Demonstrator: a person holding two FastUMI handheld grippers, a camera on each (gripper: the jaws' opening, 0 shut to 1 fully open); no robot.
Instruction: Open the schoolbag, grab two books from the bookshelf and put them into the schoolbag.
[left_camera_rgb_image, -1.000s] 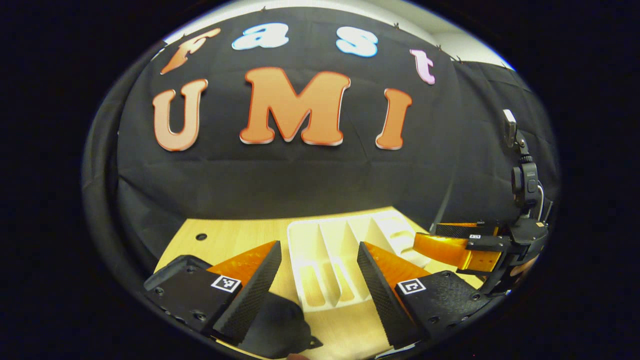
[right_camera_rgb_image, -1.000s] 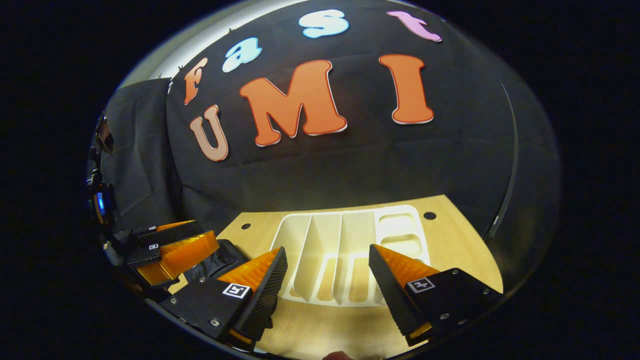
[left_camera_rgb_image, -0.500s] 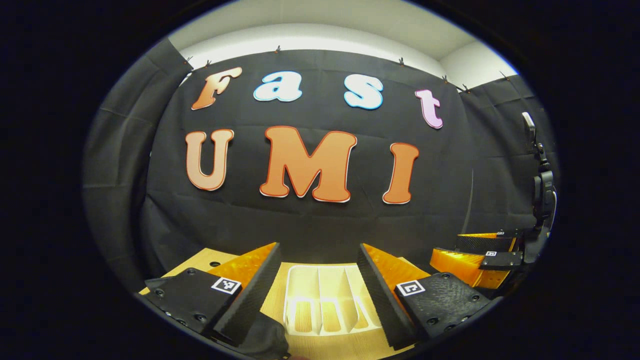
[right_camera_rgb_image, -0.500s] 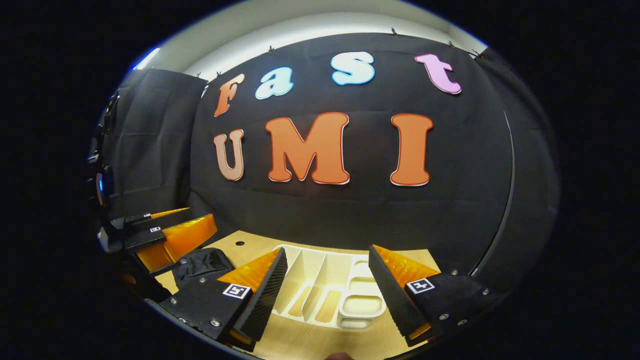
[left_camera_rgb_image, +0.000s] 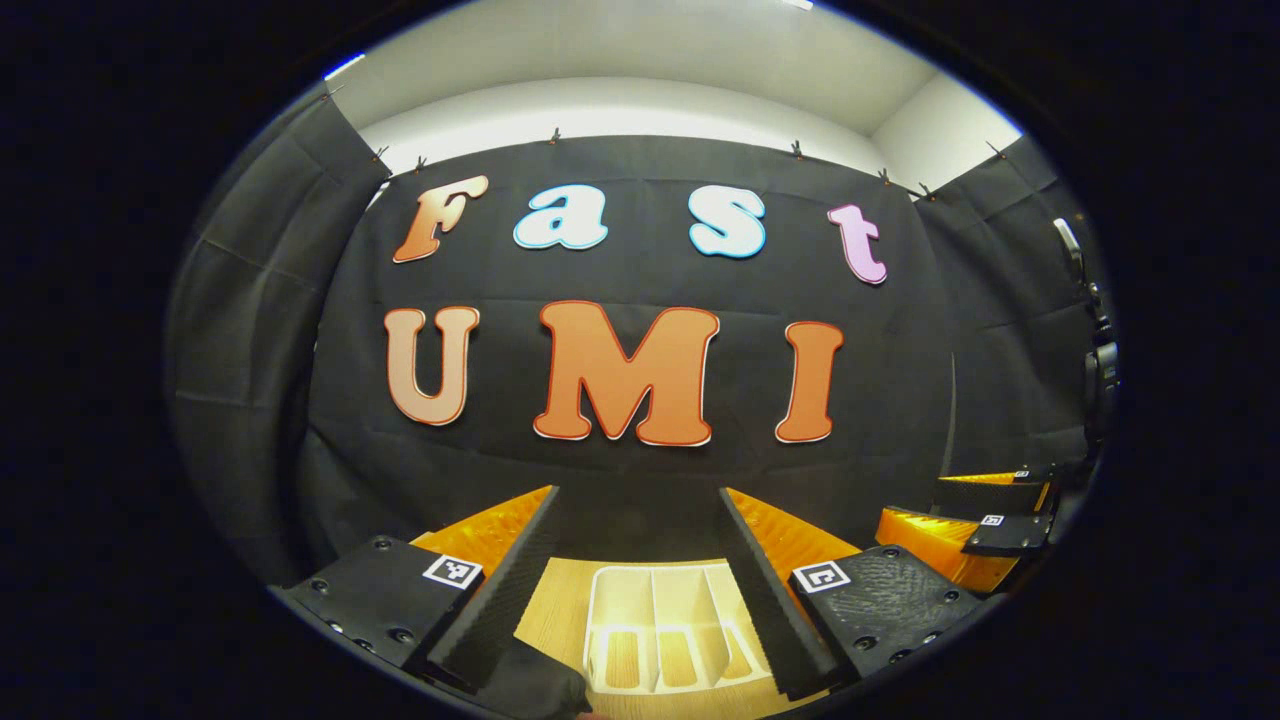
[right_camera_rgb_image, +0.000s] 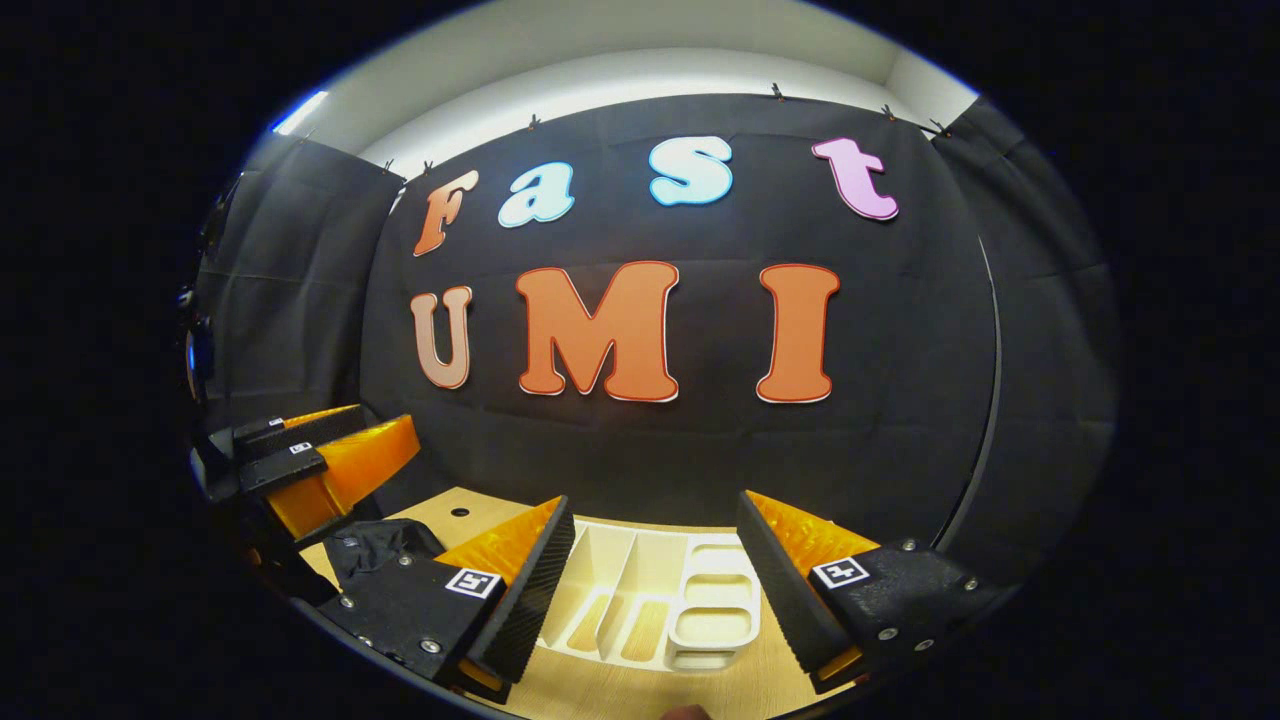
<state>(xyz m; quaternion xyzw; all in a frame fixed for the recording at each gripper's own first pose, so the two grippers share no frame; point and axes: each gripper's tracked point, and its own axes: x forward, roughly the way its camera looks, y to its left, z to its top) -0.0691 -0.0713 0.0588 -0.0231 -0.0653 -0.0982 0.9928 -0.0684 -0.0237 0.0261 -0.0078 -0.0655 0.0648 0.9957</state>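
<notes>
The white slotted bookshelf (left_camera_rgb_image: 655, 640) lies on the wooden table (left_camera_rgb_image: 560, 610), low between my left gripper's fingers. My left gripper (left_camera_rgb_image: 638, 490) is open, holds nothing and points at the back wall. A corner of the black schoolbag (left_camera_rgb_image: 530, 690) sits under its left finger. In the right gripper view the bookshelf (right_camera_rgb_image: 660, 600) lies below my right gripper (right_camera_rgb_image: 655, 497), which is open with nothing in it. The schoolbag (right_camera_rgb_image: 375, 545) lies crumpled to its left. The left gripper (right_camera_rgb_image: 385, 420) hovers above the bag. My right gripper (left_camera_rgb_image: 915, 503) hangs at the right in the left gripper view.
Black cloth walls close off the booth behind the table (right_camera_rgb_image: 470, 505) and on both sides. A small round hole (right_camera_rgb_image: 459, 512) marks the tabletop's far left corner. White ceiling shows above the cloth.
Both grippers have tilted upward and pulled back. The bookshelf and table dropped to the bottom of both views, and more wall and ceiling came in. Both stay open.
</notes>
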